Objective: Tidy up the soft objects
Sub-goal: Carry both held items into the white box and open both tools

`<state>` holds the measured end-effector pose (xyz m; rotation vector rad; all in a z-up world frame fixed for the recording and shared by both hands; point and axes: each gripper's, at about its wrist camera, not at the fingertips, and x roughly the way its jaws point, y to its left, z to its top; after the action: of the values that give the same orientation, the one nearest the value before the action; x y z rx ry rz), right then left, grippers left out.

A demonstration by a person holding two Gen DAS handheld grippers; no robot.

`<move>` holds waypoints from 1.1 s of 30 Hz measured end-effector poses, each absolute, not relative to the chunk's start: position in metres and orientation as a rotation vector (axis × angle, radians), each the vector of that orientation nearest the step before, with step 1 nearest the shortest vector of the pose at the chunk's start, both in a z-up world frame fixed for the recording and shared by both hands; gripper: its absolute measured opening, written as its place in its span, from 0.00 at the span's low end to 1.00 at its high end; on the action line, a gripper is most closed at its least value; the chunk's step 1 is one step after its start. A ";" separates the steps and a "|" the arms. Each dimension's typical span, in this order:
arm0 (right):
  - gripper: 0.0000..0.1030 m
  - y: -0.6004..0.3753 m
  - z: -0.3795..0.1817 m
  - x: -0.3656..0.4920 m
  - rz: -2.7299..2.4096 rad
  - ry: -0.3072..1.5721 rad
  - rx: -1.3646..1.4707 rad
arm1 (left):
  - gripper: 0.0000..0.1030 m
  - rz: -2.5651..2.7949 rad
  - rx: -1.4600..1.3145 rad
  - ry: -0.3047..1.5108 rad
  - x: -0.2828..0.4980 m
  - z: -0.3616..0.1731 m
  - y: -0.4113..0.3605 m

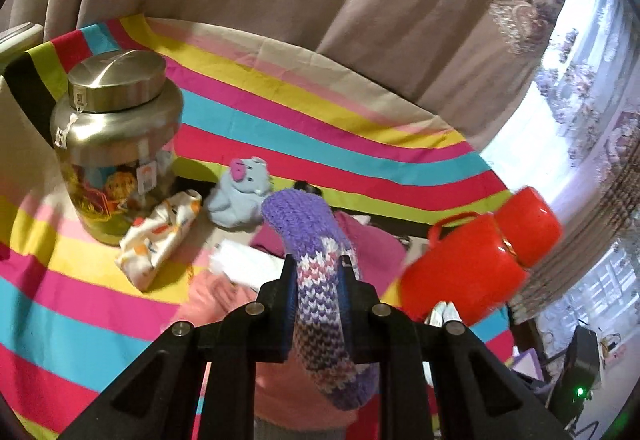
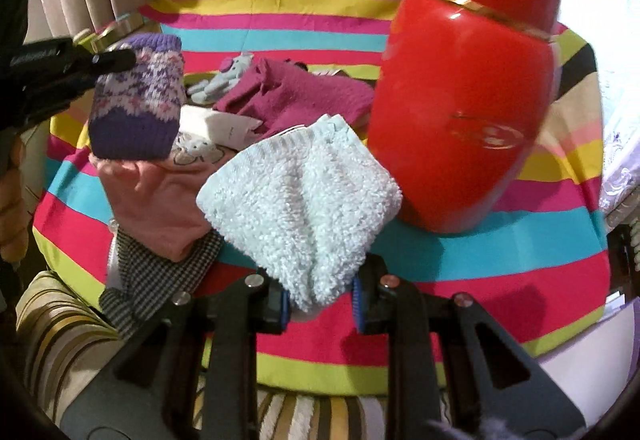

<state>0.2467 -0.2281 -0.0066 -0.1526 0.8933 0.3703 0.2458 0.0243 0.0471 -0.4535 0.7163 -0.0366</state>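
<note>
We hold 2 items aloft: left tool grips purple knit sock; right tool grips pale-blue fluffy sock. Next, probably: find each a spot on worktop, w/ like items.

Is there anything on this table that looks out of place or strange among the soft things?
Yes. Two hard containers stand among the soft things: a red jar at the right and a steel-lidded jar at the left. The soft items between them lie in a loose, unsorted heap.

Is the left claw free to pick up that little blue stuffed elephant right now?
Probably not yet. The left claw is shut on the purple knitted sock, so it would have to drop that first. The blue stuffed elephant itself lies uncovered.
</note>
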 end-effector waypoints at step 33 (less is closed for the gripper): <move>0.26 -0.453 0.038 0.153 -0.017 0.860 0.016 | 0.19 -0.554 -0.300 0.845 0.172 0.064 -0.250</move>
<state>0.1531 -0.4529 0.0377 0.0158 0.8599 -0.0170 0.1719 -0.2504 0.0643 -0.2999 0.8447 -0.5544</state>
